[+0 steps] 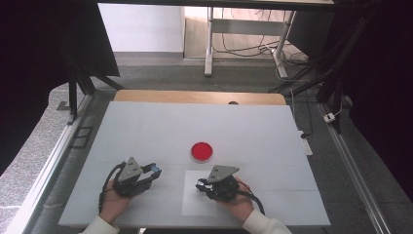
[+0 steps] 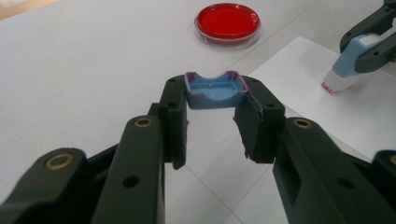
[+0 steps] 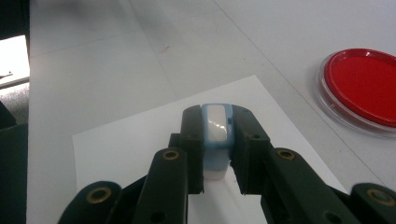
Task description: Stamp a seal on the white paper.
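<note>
Now the left gripper (image 2: 215, 100) clamps its fingers on the blue cap (image 2: 215, 91); at its three o'clock, the right gripper (image 3: 216, 135) pinches the stamp (image 3: 216, 135) over the paper (image 3: 140, 135).

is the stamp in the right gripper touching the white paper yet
Touching, it seems: in the left gripper view the stamp, clamped in the right gripper, has its red-edged tip resting on the paper, no gap visible.

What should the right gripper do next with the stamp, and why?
Probably press the stamp straight down onto the white paper. The right gripper grips it with its red face just at or above the sheet, the left gripper holds its blue cap aside, and the paper looks unmarked.
</note>
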Demonstrator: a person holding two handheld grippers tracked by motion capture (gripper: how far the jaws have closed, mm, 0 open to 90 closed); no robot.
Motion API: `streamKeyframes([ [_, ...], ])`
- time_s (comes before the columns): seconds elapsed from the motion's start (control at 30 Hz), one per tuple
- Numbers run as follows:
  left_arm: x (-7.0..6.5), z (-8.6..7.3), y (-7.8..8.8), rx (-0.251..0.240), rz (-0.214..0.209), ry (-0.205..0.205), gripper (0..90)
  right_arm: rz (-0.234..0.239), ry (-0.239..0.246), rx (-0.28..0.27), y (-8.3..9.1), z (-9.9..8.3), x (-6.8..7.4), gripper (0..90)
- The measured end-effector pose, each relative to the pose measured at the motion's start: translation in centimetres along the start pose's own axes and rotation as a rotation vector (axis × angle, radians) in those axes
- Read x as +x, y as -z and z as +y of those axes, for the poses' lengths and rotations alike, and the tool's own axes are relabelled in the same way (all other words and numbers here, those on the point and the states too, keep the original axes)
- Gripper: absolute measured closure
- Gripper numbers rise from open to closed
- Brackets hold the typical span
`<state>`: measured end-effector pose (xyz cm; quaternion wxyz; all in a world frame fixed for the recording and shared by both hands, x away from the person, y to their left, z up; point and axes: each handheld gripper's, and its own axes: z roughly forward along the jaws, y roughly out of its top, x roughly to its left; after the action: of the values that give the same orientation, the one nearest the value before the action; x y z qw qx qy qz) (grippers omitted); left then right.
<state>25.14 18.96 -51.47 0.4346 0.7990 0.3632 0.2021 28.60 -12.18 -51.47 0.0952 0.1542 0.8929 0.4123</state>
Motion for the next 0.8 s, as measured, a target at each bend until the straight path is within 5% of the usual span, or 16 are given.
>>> streamKeyframes([
  [0.33,-0.23,0.03,-0.04,0.001,-0.001,-0.003,64.2,-0.031,0.050,0.020,-0.04,0.12,0.59,75.5],
  [0.8,-0.19,-0.01,0.00,0.000,0.001,0.001,64.2,-0.014,0.003,0.003,0.02,-0.21,0.21,75.6],
])
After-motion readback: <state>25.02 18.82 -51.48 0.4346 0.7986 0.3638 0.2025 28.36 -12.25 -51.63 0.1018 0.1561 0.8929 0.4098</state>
